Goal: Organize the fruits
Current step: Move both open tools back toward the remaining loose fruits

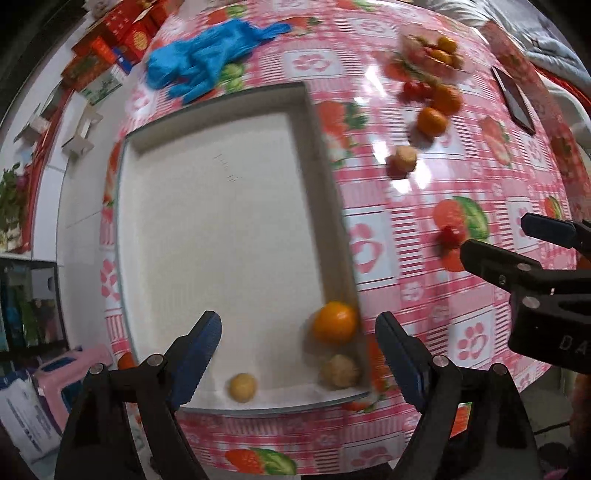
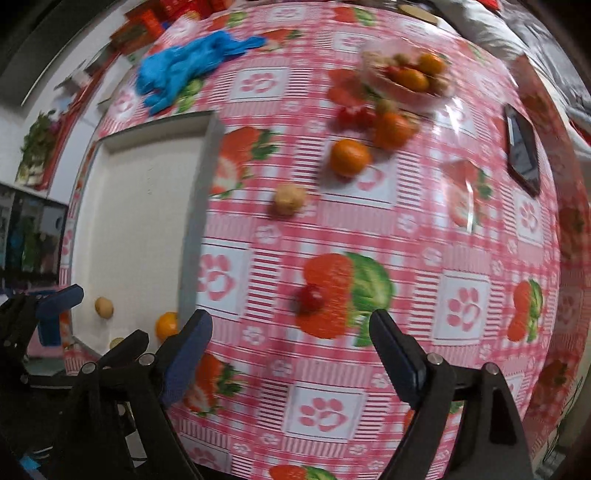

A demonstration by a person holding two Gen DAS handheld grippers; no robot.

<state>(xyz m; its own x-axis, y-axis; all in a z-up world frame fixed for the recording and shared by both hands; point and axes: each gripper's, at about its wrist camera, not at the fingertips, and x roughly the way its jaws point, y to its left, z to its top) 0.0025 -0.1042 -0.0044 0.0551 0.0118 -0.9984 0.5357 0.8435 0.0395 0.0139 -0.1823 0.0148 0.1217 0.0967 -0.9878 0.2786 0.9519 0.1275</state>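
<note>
A white tray (image 1: 221, 229) lies on the pink tablecloth. An orange (image 1: 335, 322) and two tan round fruits (image 1: 242, 386) (image 1: 340, 371) lie at its near end. My left gripper (image 1: 299, 354) is open and empty above that near end. My right gripper (image 2: 291, 350) is open and empty above the cloth, just short of a small red fruit (image 2: 310, 298). Further out lie a tan fruit (image 2: 290, 199), two oranges (image 2: 349, 157) (image 2: 393, 129) and small red fruits (image 2: 354, 115). A clear bowl (image 2: 406, 75) holds more fruit.
Blue gloves (image 1: 207, 61) lie beyond the tray's far end. A dark phone (image 2: 522, 147) lies at the table's right side. Red boxes (image 1: 122, 33) stand at the far left corner. The table edge runs close below both grippers.
</note>
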